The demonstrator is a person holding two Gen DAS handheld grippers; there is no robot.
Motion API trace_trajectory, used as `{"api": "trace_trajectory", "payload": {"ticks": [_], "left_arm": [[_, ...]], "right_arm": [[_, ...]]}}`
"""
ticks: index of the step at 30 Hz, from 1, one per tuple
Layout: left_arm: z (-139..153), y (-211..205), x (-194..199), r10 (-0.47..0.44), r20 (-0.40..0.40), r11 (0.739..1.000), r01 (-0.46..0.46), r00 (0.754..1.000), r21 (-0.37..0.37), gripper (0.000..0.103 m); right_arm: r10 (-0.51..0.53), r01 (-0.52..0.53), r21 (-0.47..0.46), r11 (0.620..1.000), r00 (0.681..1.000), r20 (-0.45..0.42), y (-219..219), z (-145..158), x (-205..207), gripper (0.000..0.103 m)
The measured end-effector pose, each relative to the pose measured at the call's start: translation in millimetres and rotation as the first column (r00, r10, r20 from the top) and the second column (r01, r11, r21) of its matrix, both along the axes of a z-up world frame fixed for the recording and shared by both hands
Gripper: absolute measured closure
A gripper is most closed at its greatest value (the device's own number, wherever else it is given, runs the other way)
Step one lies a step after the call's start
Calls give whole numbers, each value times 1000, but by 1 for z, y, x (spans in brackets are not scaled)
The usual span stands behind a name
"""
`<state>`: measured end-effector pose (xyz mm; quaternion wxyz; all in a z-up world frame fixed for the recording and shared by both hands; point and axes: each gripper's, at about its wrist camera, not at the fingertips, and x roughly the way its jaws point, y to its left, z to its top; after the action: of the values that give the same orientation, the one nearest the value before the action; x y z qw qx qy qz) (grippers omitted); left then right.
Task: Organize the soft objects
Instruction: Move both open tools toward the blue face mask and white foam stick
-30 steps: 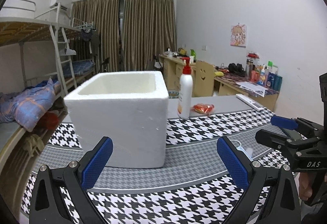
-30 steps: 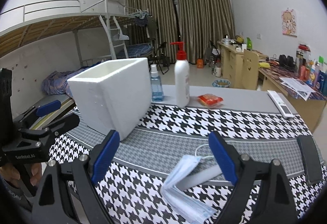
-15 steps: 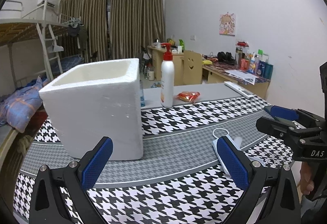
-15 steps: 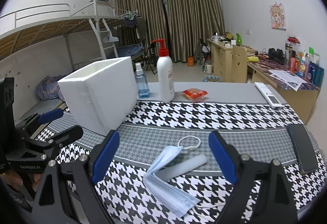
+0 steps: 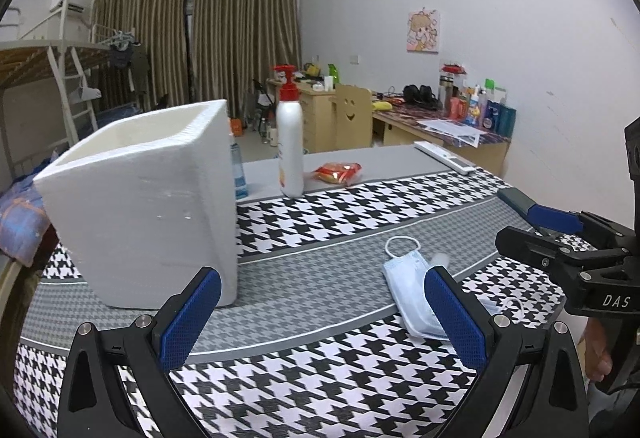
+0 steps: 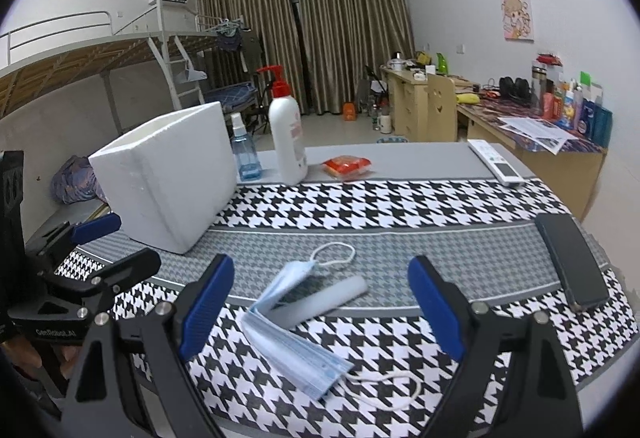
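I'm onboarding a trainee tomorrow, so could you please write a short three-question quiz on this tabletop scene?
1. True or false: the right tongs grip the face mask.
2. What stands between the foam box and the pump bottle?
3. The phone lies: A) inside the box, B) near the table's right edge, C) under the mask.

Key: 1. False, both tongs stand open and empty. 2. A blue spray bottle. 3. B.

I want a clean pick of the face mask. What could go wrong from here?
The face mask is a folded, loose stack, so the open right gripper may pinch only some layers. A pale tube lies against it and could get grabbed too. The ear loop trails loose and might snag while it is carried to the foam box.
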<state>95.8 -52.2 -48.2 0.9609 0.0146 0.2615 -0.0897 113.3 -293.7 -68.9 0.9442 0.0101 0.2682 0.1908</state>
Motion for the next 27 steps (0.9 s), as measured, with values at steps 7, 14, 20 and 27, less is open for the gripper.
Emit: {"api": "trace_trajectory", "payload": {"ticks": [7, 14, 20, 27], "left_arm": [[-5, -15, 4, -34, -11, 999, 34, 999, 13, 1], [-10, -26, 6, -67, -32, 998, 67, 997, 16, 1], [-14, -35, 10, -89, -48, 996, 89, 995, 18, 1], [-22, -45, 14, -133, -89, 991, 133, 987, -2, 1]], "right_arm": [[-28, 28, -8, 1000, 1000, -13, -11, -4, 1, 11], [-42, 42, -6, 999, 999, -25, -17, -8, 3, 11], [-50, 50, -19, 999, 998, -34, -22, -12, 3, 11], [-62, 61, -19, 998, 997, -50, -27, -17, 4, 11]]}}
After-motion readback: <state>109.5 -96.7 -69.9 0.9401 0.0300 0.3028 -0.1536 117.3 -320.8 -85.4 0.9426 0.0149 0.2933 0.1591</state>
